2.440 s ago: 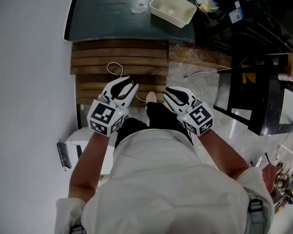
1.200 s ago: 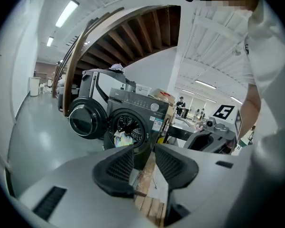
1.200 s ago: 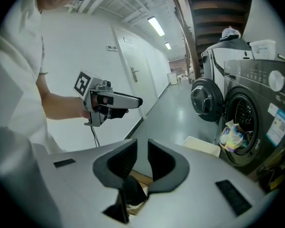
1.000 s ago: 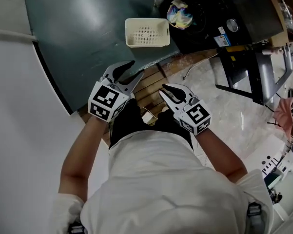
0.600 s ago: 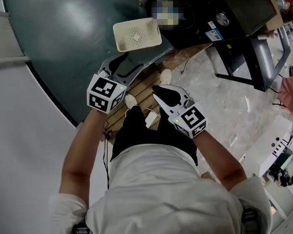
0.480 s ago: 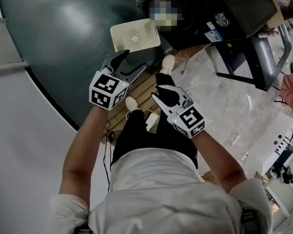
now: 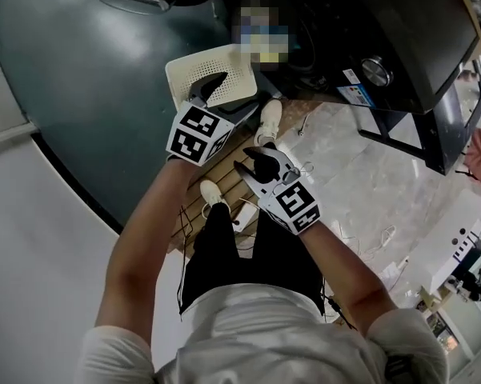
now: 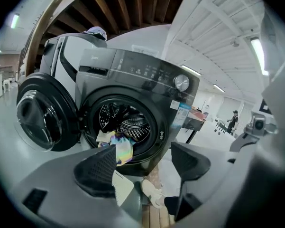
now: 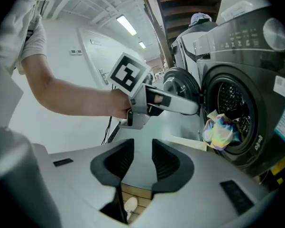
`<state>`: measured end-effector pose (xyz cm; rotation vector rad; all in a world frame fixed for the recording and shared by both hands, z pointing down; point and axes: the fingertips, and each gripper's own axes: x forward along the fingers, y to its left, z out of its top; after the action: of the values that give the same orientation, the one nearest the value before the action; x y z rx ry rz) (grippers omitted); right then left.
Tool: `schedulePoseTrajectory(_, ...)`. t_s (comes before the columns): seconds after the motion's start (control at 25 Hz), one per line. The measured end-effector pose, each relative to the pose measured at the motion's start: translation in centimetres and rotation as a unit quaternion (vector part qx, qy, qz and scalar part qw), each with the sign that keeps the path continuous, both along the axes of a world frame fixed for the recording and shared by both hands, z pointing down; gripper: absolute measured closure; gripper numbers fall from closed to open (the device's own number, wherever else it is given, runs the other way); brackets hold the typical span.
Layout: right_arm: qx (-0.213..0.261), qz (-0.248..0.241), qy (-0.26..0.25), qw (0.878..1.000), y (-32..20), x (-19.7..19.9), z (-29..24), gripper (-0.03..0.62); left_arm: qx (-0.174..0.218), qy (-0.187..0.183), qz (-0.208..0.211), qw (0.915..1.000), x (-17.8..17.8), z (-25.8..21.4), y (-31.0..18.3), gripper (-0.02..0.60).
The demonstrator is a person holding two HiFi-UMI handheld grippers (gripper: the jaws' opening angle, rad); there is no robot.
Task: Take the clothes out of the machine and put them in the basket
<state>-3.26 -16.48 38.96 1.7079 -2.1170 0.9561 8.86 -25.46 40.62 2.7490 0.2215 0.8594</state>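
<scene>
We face the open machine with both grippers empty.
The machine (image 8: 147, 80) has its door (image 8: 40, 120) swung wide, so the drum is within reach. The basket (image 7: 194, 64) sits just in front of it, likely to keep the carry short. The clothes (image 9: 220, 129), a bright bundle, hang at the drum's lip. The jaws of our left gripper (image 8: 144, 158) and right gripper (image 9: 143, 158) are both opening, with nothing between either pair.

Head view looks steeply down; both gripper views (low) face the machine (image 8: 151, 80).
</scene>
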Motion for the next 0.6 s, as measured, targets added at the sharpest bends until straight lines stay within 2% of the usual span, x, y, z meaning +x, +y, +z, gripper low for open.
schedulePoseTrajectory(0.32,-0.033,-0.019,-0.002,0.999,-0.4,4.0,5.2,0.484,0.014,-0.031,0.022,0.9992,7.7,8.3,-1.6,0.201)
schedulePoseTrajectory(0.6,-0.049,-0.004,-0.009,0.999,-1.0,8.1,7.9,0.484,0.031,-0.061,0.026,0.9973,13.0,14.8,-3.5,0.178)
